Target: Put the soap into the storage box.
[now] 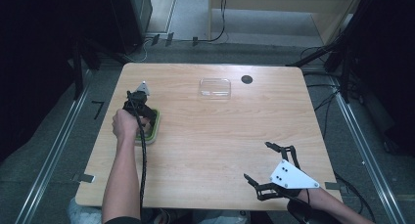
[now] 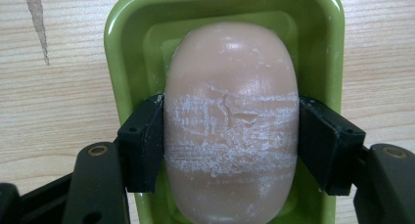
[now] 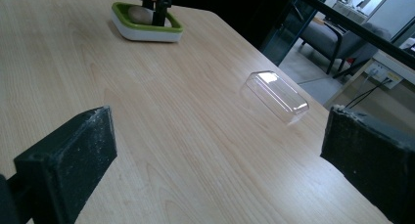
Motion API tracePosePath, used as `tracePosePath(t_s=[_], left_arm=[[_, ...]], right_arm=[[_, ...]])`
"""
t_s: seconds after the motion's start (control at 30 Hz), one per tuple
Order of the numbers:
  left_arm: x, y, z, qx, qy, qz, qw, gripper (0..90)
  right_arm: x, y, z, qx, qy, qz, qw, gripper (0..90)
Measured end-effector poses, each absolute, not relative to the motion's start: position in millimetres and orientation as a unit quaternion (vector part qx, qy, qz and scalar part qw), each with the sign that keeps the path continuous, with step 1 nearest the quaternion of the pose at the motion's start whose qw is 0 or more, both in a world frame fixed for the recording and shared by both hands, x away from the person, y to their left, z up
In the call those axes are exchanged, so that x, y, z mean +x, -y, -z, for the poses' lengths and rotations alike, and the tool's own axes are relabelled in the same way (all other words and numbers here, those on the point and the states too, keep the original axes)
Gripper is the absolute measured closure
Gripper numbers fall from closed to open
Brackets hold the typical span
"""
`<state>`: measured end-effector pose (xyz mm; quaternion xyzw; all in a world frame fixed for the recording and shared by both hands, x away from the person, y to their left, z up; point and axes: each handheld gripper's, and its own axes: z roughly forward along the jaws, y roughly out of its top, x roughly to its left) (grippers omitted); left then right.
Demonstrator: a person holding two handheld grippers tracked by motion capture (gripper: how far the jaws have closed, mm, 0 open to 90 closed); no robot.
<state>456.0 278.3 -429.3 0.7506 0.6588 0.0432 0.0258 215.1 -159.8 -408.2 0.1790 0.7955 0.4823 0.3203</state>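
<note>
My left gripper (image 2: pixel 230 136) clamps the soap bar (image 2: pixel 230 116) lying in the green dish (image 2: pixel 127 43). My right gripper (image 3: pixel 215 160) stands wide open, holding nothing, well apart from the dish, with the clear lid (image 3: pixel 276 95) nearer.

Premises appear to be a lab or office test area. A bare wooden table (image 1: pixel 210 136) stands on grey carpet (image 1: pixel 58 136) between metal floor rails (image 1: pixel 54 155). Loose cables (image 1: pixel 337 94) run across the floor. Dark equipment stands (image 1: pixel 350 57) flank the table. An upholstered chair (image 3: pixel 325 38) stands beyond a glass partition.
</note>
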Motion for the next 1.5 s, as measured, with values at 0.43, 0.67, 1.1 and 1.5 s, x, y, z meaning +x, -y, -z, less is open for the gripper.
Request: tracePosePath(t_s=[0.43,0.67,1.1,1.5], left_arm=[[456,-277,430,0.75,-0.659,-0.044,0.02,33.2],[456,-277,430,0.748,-0.662,-0.045,0.02,32.8],[453,-278,423,0.746,-0.664,-0.041,0.024,29.0],[446,-275,410,0.762,-0.647,-0.03,0.009,13.5]], right_arm=[[215,160,408,0.179,-0.795,-0.482,0.321,0.0],[215,160,408,0.179,-0.795,-0.483,0.321,0.0],[215,160,408,0.18,-0.795,-0.483,0.32,0.0],[215,162,408,0.181,-0.795,-0.482,0.321,0.0]])
